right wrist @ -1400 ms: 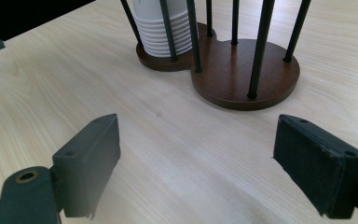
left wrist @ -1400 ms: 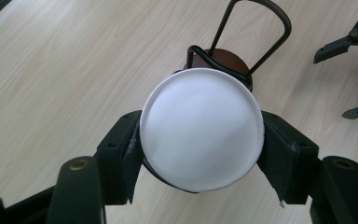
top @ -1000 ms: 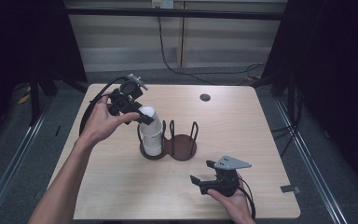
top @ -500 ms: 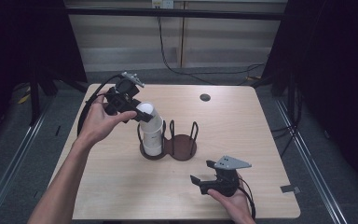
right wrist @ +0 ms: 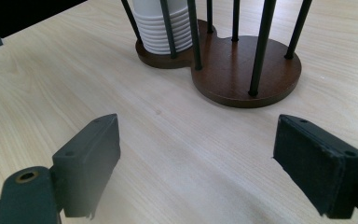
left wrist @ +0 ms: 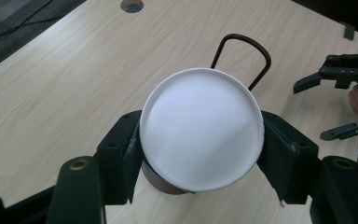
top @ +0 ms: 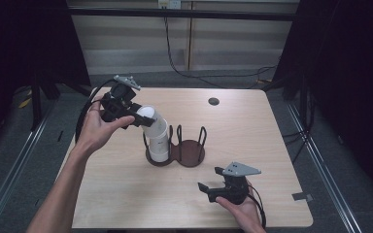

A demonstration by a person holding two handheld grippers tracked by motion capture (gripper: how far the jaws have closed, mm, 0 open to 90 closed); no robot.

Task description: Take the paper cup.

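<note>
My left gripper [top: 135, 118] is clamped on the top white cup [top: 148, 114] of the stack.

The wooden table [top: 252, 141] holds a dark two-ring cup holder [top: 190, 153] with wire loops; the stack of white cups [top: 157, 141] stands in the ring on my left, the other ring bare. In my left gripper view the pads [left wrist: 129, 154] press the top cup's sides, its flat white bottom facing the camera. My right gripper [top: 212, 190] rests on the table near the front edge, jaws wide apart around nothing, aimed at the holder.
</note>
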